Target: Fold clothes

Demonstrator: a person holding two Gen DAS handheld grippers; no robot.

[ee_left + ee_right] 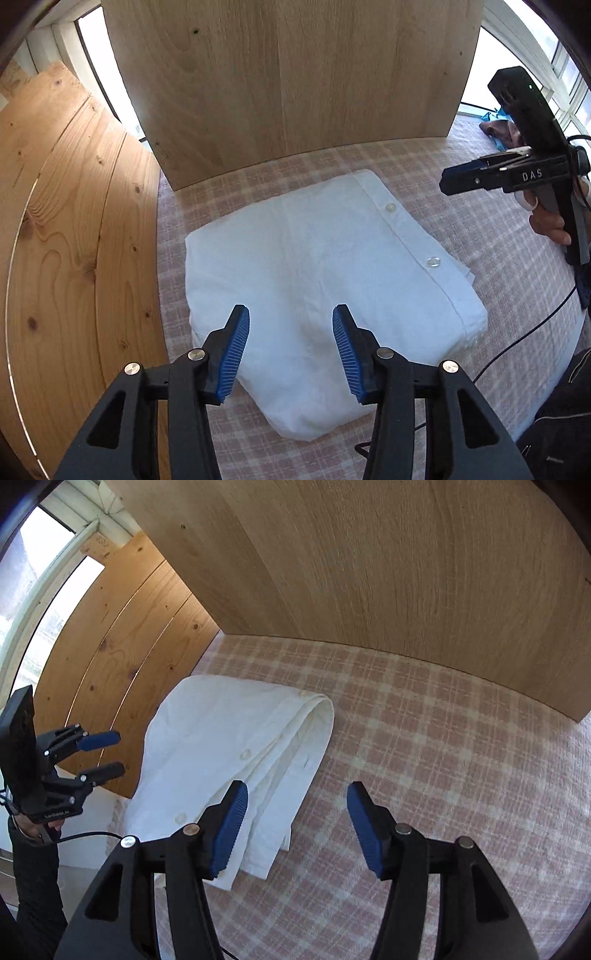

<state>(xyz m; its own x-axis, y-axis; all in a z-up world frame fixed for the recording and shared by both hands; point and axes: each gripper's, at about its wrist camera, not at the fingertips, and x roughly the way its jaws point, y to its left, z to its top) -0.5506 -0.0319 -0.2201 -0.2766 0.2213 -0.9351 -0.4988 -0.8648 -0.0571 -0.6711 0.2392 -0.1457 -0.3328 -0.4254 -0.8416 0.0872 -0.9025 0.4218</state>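
A white button-up shirt [314, 280] lies folded into a thick rectangle on the pink checked cloth [498, 266], its button placket running along the right side. My left gripper [291, 314] hovers open just above the shirt's near half, nothing between its blue pads. In the right wrist view the same folded shirt [229, 746] shows its stacked layers at the left. My right gripper [297, 790] is open above the shirt's near right edge and the cloth, holding nothing. The left gripper [105, 755] also shows open at the far left of that view, and the right gripper [448, 182] appears side-on at the right of the left wrist view.
A light wooden board [295, 85] stands upright behind the shirt. Pine panels [66, 240] wall the left side. A black cable [524, 339] trails over the cloth at the right. Crumpled coloured garments [498, 127] lie far back right near the windows.
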